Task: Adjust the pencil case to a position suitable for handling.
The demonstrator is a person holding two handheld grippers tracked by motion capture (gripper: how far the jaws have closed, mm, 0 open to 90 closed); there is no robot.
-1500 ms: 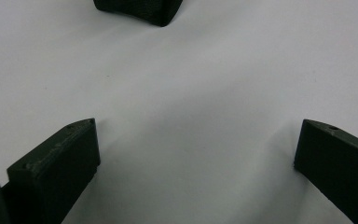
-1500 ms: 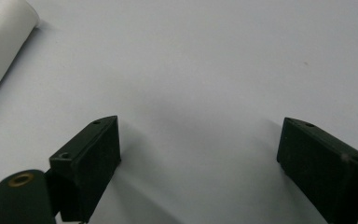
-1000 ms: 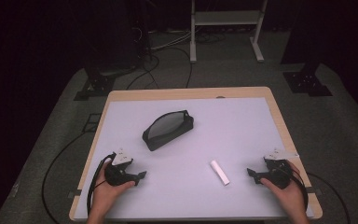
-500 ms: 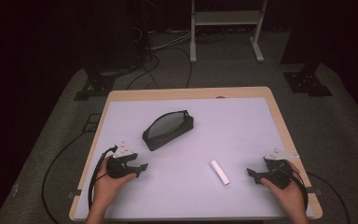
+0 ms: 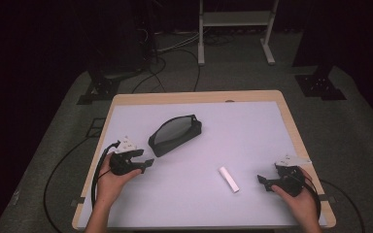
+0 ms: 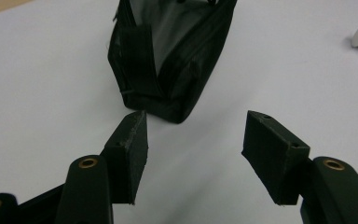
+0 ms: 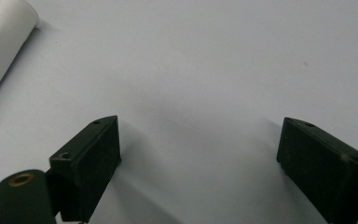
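My left gripper (image 5: 144, 162) hangs just above the tabletop (image 5: 252, 126), aimed at the near end of the black zip pouch (image 5: 175, 134), which lies just ahead of the tips and apart from them. In the left gripper view the pouch's (image 6: 168, 60) narrow end sits a little beyond my two pads, slightly toward the left one, so I judge this to be a line-up for a pinch on that end. The jaws have just been closing and now stand partly spread with nothing between them, about wide enough to take the pouch's end without shoving it away. The pouch lies on its side with its mesh face up and its zip edge on the far side from me; gripping the end nearest me would leave that edge free for the other hand.

My right gripper (image 5: 267, 182) rests low over the tabletop at the near right, jaws spread and empty. The white cylinder (image 5: 228, 179) lies just to its left, beside the jaws, not between them; the right gripper view has its end (image 7: 2, 42) off past my left pad. I read this as a waiting pose, keeping the cylinder within a short reach while the left side deals with the pouch.
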